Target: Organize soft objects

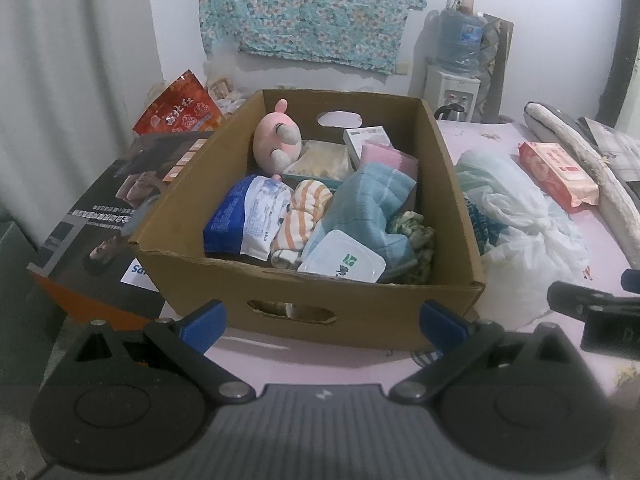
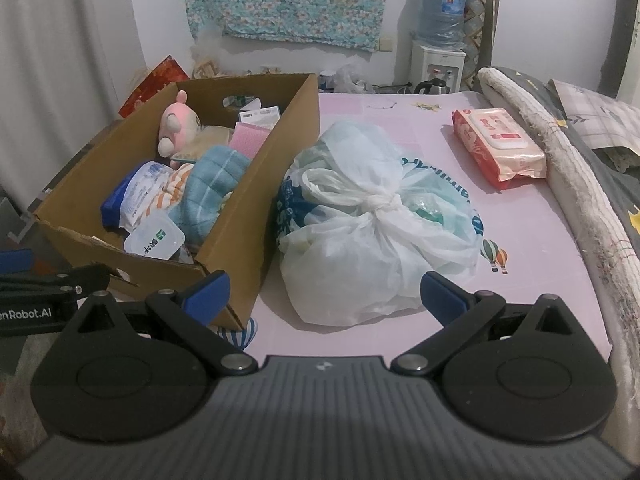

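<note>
Soft objects already crowd your cardboard box [image 1: 304, 280]: a pink plush toy [image 1: 276, 140], a blue towel [image 1: 368, 200], striped orange socks [image 1: 300, 216]. Outside it, just beside its right wall, the knotted plastic bag [image 2: 372, 232] sits on the pink mat [image 2: 540, 240], with a wipes pack [image 2: 500, 148] well apart, farther right.

Your right gripper [image 2: 324, 292] is released, empty, and faces the bag straight ahead; it is probably the nearer arm. Your left gripper [image 1: 320, 320] is spread too, holding nothing, squared on the box's near wall.

Only the right view shows the bag's knot; the left view looks deeper into the box.
</note>
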A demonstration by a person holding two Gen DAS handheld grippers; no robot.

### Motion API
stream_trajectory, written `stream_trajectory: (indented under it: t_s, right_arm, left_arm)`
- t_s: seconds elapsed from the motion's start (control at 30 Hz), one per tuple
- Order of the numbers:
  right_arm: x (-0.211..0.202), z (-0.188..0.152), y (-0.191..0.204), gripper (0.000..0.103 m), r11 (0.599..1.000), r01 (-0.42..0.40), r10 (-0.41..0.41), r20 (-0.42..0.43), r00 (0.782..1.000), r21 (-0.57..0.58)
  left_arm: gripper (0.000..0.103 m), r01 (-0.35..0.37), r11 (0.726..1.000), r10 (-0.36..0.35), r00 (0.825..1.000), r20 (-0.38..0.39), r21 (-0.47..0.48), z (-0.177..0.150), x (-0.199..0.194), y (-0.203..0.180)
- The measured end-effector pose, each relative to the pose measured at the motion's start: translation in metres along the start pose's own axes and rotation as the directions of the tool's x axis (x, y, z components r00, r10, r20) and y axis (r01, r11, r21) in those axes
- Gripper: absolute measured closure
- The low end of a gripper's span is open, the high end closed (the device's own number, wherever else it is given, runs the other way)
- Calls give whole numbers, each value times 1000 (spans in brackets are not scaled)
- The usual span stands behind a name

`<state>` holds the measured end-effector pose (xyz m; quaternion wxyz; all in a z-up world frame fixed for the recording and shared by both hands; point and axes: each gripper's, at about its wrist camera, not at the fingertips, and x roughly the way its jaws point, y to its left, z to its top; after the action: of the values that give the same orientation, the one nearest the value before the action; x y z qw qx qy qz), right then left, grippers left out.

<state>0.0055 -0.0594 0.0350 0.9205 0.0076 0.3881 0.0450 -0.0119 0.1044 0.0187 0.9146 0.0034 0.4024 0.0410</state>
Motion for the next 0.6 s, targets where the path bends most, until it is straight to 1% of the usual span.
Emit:
stream_trajectory:
  t_s: [0.33,0.6]
  right_arm:
    - [2,9,-3,1,1000,29,-29,21,999,-5]
    - [10,9,-6,1,999,40,-40,1,999,1]
  left_arm:
    - [0,5,1000,-4,999,32,-12,10,-3,12]
    - [0,11,1000,-10,1000,26,-7,11,3,11]
